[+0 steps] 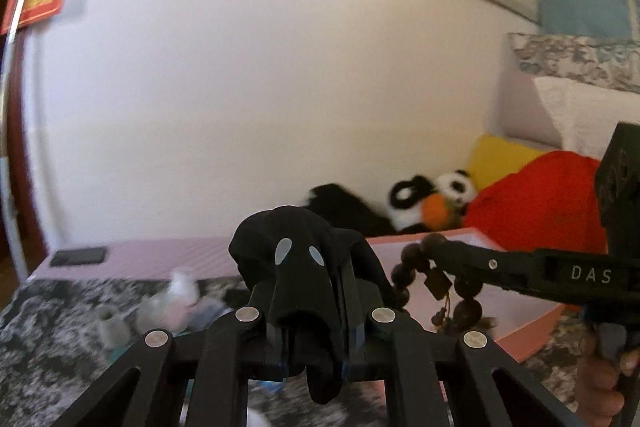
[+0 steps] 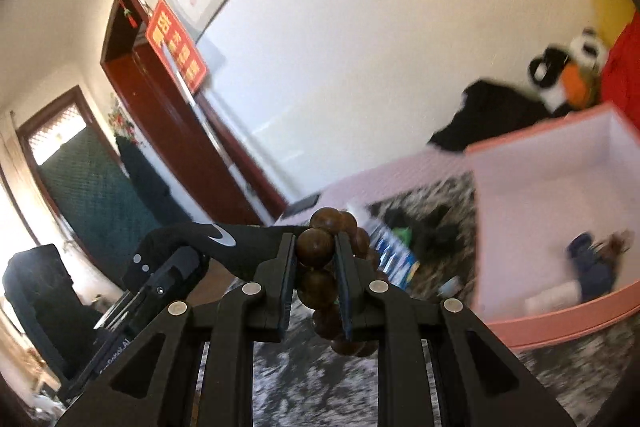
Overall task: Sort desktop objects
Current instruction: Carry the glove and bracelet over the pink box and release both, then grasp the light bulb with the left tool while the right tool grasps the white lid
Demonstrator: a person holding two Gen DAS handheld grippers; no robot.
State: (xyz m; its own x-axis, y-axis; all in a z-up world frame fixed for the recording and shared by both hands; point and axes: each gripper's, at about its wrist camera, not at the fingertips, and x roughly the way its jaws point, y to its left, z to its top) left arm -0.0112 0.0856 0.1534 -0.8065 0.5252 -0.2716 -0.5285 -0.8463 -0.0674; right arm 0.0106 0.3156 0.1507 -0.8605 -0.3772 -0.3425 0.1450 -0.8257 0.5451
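White wall and a calligraphy scroll are filling the background, above a mottled black-and-white cloth (image 1: 48,311) that is carrying small clutter at its left end, too blurred to name. Over it, the left gripper (image 1: 308,307) is pinching a black fabric piece (image 1: 288,247) with pale oval marks; its jaws are nearly closed and the soft, light cloth is drooping over both fingers. Further right, the right gripper (image 2: 316,267) is clamping a string of dark wooden beads (image 2: 316,251), the rest dangling below. Those beads look hard, round and likely slippery, so gripping across two or three at once seems safest. Rightmost, the pink box (image 2: 560,327) is sitting open, holding a few items.
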